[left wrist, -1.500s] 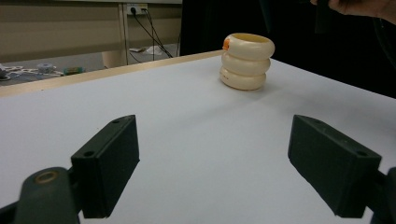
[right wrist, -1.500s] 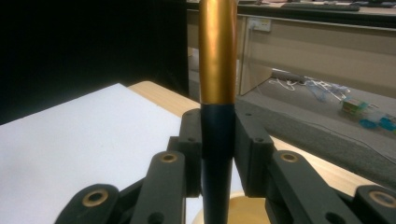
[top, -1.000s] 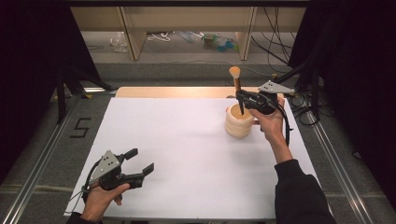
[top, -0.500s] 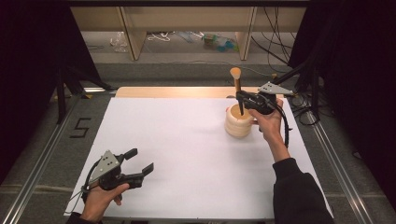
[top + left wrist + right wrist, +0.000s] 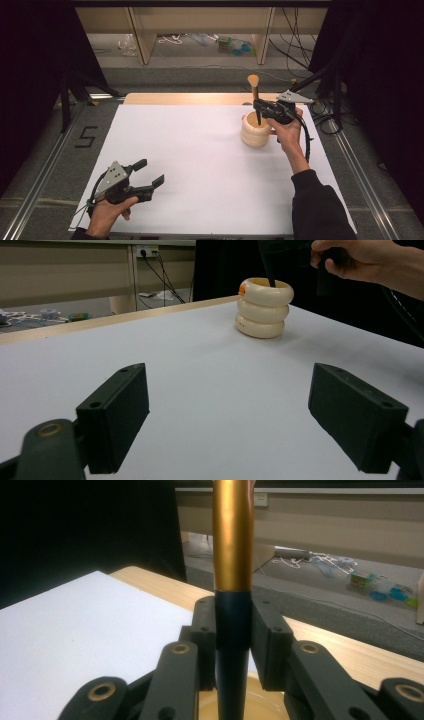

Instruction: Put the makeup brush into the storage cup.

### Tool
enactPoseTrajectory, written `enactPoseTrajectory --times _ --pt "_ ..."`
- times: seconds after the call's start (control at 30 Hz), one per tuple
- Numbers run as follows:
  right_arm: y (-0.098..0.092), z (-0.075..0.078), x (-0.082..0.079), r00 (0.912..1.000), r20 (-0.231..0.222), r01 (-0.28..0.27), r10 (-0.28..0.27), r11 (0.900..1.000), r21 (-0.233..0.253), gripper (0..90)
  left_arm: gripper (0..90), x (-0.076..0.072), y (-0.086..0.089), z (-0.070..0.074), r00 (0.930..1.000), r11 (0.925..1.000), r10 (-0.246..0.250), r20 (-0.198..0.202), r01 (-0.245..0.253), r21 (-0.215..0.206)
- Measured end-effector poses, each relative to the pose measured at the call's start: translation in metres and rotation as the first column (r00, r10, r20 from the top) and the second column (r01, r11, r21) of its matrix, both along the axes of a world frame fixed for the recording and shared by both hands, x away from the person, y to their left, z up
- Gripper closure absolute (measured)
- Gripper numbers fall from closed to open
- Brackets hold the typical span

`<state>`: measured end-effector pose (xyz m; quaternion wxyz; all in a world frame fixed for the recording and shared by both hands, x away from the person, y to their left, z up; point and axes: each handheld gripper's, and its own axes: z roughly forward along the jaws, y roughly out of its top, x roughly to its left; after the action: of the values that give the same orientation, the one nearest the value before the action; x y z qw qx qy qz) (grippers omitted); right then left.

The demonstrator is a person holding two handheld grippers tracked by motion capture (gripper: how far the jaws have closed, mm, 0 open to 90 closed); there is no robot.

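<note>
Over the far right of the surface (image 5: 200, 150), the right tool (image 5: 259, 106) is clamped on a makeup brush (image 5: 254, 92), upright with its handle tip inside the cream ringed holder (image 5: 255, 131). Whether it is going in or coming out I cannot tell; release or lift-out remains. Near the front-left edge, the left tool (image 5: 149, 172) rests with jaws apart, holding nothing.

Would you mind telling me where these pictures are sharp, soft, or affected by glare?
In the right gripper view, the brush clamped close to the lens looks soft, with a bright streak of glare down its gold ferrule. In the left gripper view, the near pads are slightly blurred while the ringed holder is crisp. In the high view, the white table is evenly lit and the surroundings fall dark.
</note>
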<state>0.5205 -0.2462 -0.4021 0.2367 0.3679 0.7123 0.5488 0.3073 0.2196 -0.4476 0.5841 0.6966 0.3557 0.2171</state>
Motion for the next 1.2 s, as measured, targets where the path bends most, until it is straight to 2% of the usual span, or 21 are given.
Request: enactPoseTrajectory --times 0.13,0.2,0.47,0.53,0.73,0.83,0.87,0.93,1.17,1.2 --pt "0.0 -0.001 0.0 0.9999 0.009 0.008 -0.008 1.0 0.008 74.5 16.4 0.0 -0.001 -0.001 1.0 0.9999 0.002 -0.002 -0.002 -0.014" --pt "0.001 -0.003 0.0 0.9999 0.013 0.006 -0.007 1.0 0.03 74.5 16.5 0.0 0.0 0.0 1.0 1.0 0.001 -0.001 -0.001 -0.002" --pt "-0.001 -0.006 0.0 0.9999 -0.005 0.009 -0.009 1.0 0.015 74.5 16.4 0.001 0.0 -0.001 1.0 0.9999 -0.004 0.004 0.004 -0.009" --pt "0.0 -0.007 0.001 0.9999 0.007 0.009 -0.009 1.0 0.027 74.5 16.4 0.0 0.0 -0.001 1.0 1.0 -0.003 0.003 0.003 -0.008" --pt "-0.001 -0.008 0.0 0.9998 -0.014 0.012 -0.012 1.0 0.01 74.5 16.4 0.0 0.0 0.0 1.0 1.0 0.002 -0.001 -0.002 -0.002" --pt "0.0 -0.01 0.0 0.9999 -0.009 0.013 -0.013 1.0 0.028 74.5 16.5 0.0 0.0 -0.001 1.0 1.0 -0.005 0.005 0.005 -0.008" --pt "-0.001 -0.01 0.0 0.9996 -0.025 0.014 -0.013 1.0 0.016 74.5 16.4 0.0 0.0 0.0 1.0 1.0 0.001 0.0 -0.001 0.0" --pt "-0.001 -0.012 0.001 0.9999 -0.013 0.01 -0.01 1.0 0.021 74.5 16.5 0.0 0.0 0.0 1.0 1.0 0.0 0.001 0.0 -0.002" --pt "-0.002 -0.015 0.002 0.9996 -0.024 0.017 -0.017 1.0 0.014 74.5 16.5 0.0 0.0 0.0 1.0 1.0 0.001 0.0 -0.001 0.0" --pt "-0.002 -0.015 0.001 0.9992 -0.04 0.006 -0.005 1.0 0.021 74.5 16.5 0.0 0.0 0.0 1.0 1.0 0.001 0.0 -0.001 0.0"
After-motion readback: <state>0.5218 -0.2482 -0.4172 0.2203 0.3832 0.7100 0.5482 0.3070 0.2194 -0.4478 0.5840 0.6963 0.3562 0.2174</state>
